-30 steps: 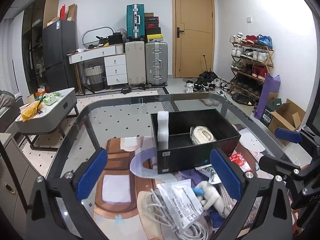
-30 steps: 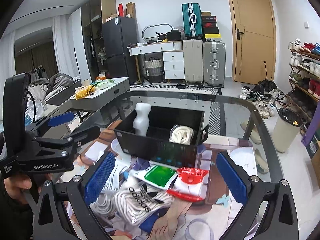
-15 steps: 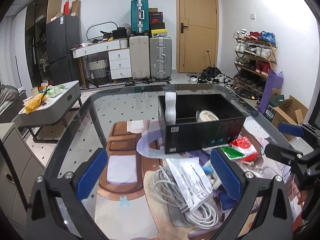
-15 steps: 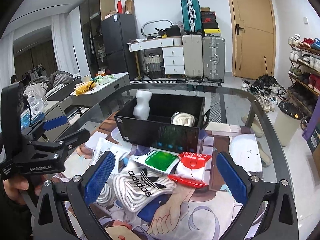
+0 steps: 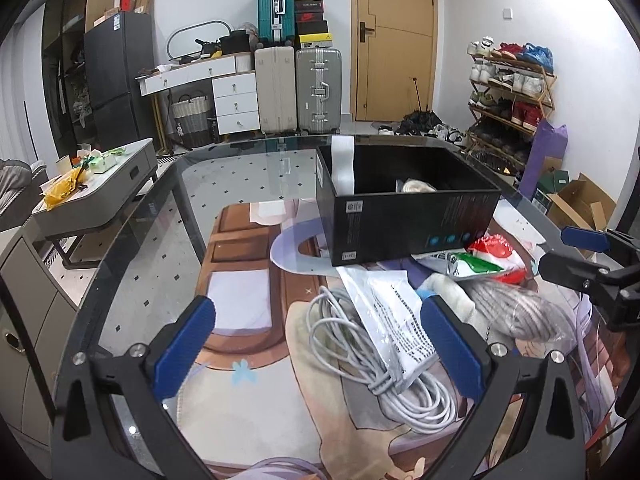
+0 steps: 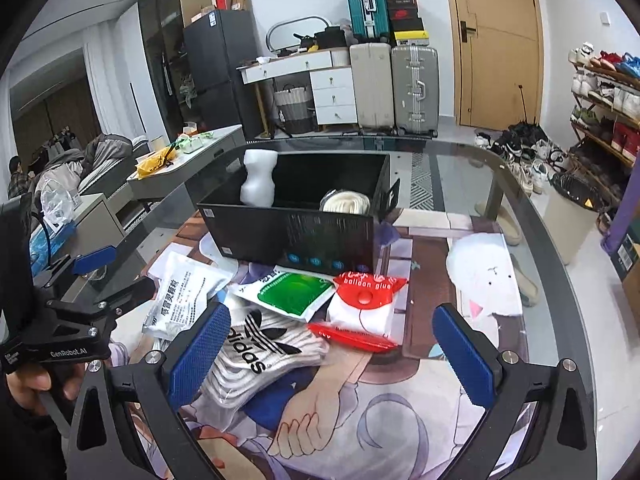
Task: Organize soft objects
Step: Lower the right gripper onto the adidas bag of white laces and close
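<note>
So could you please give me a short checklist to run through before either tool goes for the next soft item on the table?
1. Left tool open and holding nothing: ok.
2. Right tool open and holding nothing: ok.
3. Black box upright with free room inside, beside the white foam piece and cream roll: ok.
4. Sock bundle lying free on top of the pile: ok.
5. Grey cable free to lift: not ok, the plastic bag lies across it.
6. What lies under the pile: cannot tell.
</note>
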`<state>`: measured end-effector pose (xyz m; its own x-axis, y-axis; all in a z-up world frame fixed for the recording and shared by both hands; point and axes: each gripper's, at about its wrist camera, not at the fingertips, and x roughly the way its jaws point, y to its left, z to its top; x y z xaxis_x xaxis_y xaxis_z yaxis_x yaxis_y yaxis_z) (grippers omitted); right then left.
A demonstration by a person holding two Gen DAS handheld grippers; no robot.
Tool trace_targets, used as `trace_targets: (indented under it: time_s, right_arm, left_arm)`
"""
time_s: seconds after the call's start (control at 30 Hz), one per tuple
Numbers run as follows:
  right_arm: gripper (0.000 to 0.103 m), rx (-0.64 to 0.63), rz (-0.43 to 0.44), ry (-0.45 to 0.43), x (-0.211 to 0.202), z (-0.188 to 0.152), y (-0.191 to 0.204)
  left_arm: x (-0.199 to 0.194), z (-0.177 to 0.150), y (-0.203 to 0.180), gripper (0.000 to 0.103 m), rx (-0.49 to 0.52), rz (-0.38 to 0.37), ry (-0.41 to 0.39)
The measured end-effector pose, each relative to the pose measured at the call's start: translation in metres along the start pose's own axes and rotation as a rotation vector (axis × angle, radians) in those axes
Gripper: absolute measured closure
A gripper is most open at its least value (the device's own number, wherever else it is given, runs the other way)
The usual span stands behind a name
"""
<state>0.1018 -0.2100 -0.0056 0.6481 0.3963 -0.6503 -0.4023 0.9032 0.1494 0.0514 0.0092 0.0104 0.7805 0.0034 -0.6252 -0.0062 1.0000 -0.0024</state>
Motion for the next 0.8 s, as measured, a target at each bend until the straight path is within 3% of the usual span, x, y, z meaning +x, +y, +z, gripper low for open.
trace_targets:
  time_s: [0.23,0.4,0.8]
  right_arm:
    - [0.001,0.079,0.023,0.031,0.011,0.001,0.002]
    - [0.001,0.053,0.044,0.054,0.021,0.000,0.019]
    - [0.001,0.062,0.002,0.131,0.033,-0.013,0.016]
  left_arm:
    - [0.003,-0.004,-0.004,0.000,0.011,-0.005,0.015]
    - [0.003,-0.004,-0.004,0.000,0.016,-0.012,0.015]
    - [0.006,-0.006,-0.004,0.000,0.016,-0.009,0.020]
